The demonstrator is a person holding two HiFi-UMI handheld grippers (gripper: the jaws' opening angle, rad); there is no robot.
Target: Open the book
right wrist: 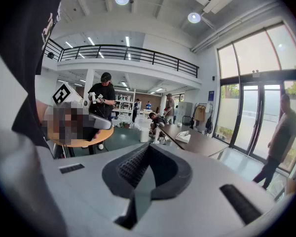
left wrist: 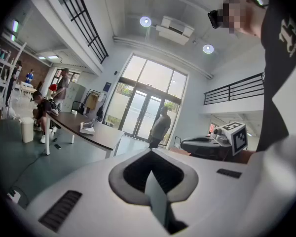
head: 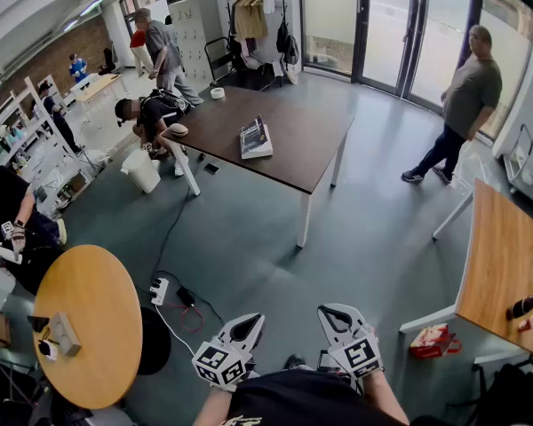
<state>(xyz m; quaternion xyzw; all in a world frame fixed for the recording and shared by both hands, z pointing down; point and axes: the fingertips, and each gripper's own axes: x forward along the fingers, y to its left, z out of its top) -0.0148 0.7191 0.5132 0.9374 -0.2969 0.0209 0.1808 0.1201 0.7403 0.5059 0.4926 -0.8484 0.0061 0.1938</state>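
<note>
Steep downward look across a large, bright room with a grey-green floor. At the bottom edge, close against the wearer's dark shirt, two hand-held grippers side by side, both aimed forward into the room. Left gripper (head: 251,320): jaws pressed together at the tips, nothing between them. Right gripper (head: 329,311): likewise closed tight and empty. A marker cube on the back of each.

Well ahead of both grippers, across the floor, a dark brown rectangular table (head: 302,162) on white legs, set at an angle. On it, the book (head: 255,138), lying flat and closed with its dark cover up. Placed roughly mid-surface, somewhat nearer the table's left end than its right, and clear of every edge. Near the table's far left corner, a small white roll of tape (head: 217,92). Both grippers well apart from the book.

At the table's left end, a crouching person (head: 155,112) in dark clothes, beside a white bucket (head: 142,171) on the floor. To the right of the table, near the glass doors, a standing person (head: 466,105) in a grey top. More people in the far left background.

Lower left, a round wooden table (head: 98,327) with a few small items near its left edge. At the right edge, a long wooden table (head: 497,256). On the floor between the round table and the grippers, a white power strip (head: 160,289) with trailing cables.
</note>
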